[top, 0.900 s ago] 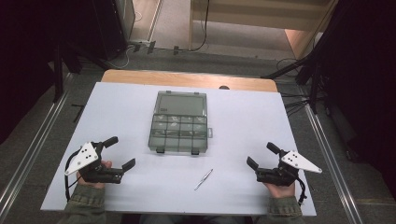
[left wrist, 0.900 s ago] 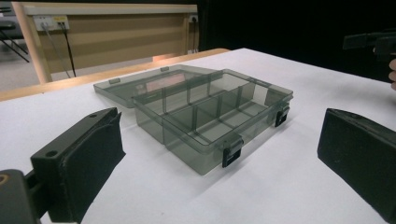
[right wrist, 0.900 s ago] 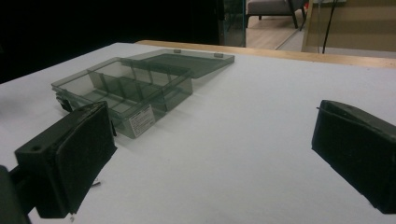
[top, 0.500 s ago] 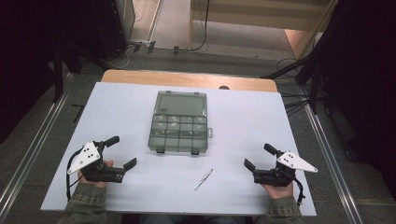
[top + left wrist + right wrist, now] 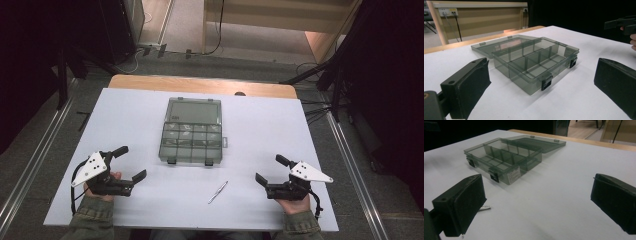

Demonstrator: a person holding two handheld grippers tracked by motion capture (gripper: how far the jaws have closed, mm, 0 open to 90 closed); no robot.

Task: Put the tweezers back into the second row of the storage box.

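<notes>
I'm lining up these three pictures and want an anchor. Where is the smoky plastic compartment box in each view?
High view: the box sits at table centre, lid laid open toward the far edge.
Left gripper view: box at centre, between the jaws, lid back-left.
Right gripper view: box upper left, lid back-right.
Shared landmark: its two black latches on the near wall.

A smoky clear compartment box (image 5: 536,62) sits lid-open on the white surface (image 5: 579,100), framed by the left gripper (image 5: 541,85) and its wide-apart black fingers (image 5: 469,85)
</notes>
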